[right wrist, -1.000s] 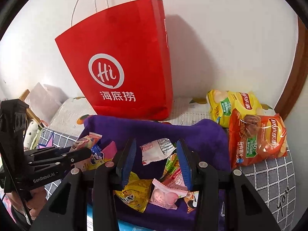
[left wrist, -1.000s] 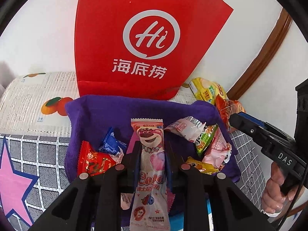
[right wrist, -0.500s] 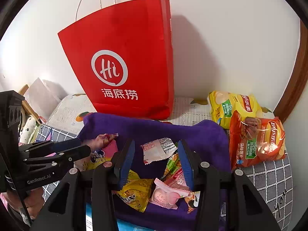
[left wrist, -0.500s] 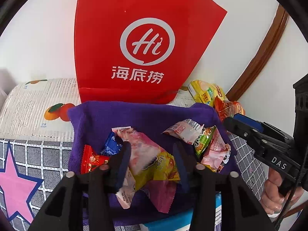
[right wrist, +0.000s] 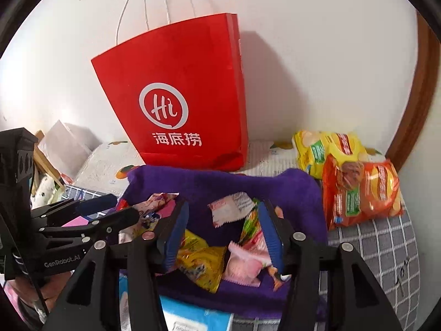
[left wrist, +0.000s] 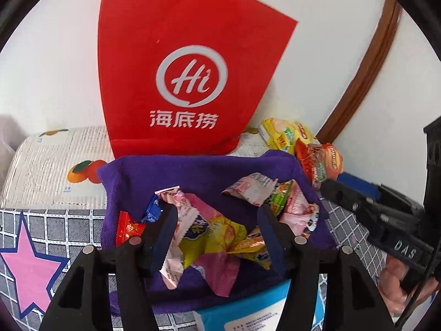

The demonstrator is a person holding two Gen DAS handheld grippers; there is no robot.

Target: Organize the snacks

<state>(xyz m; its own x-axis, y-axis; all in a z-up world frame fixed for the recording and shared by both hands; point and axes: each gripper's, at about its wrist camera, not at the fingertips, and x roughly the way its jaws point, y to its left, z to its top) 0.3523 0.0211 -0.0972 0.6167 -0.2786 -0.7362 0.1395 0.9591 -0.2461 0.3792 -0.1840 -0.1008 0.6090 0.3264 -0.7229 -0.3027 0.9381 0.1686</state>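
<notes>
The snacks lie in a loose heap on the purple cloth, directly ahead of and below the left gripper, whose jaws stand wide and empty astride a long pink-and-white wrapper; that wrapper's long axis runs roughly away from the camera, between the fingers. The right gripper, also spread wide and holding nothing, hovers over the yellow packet and pink packets beside it. The left seems nearer its wrapper, though depth is hard to judge. Fingers hide the heap's near edge, and the blue box is cut off.
</notes>
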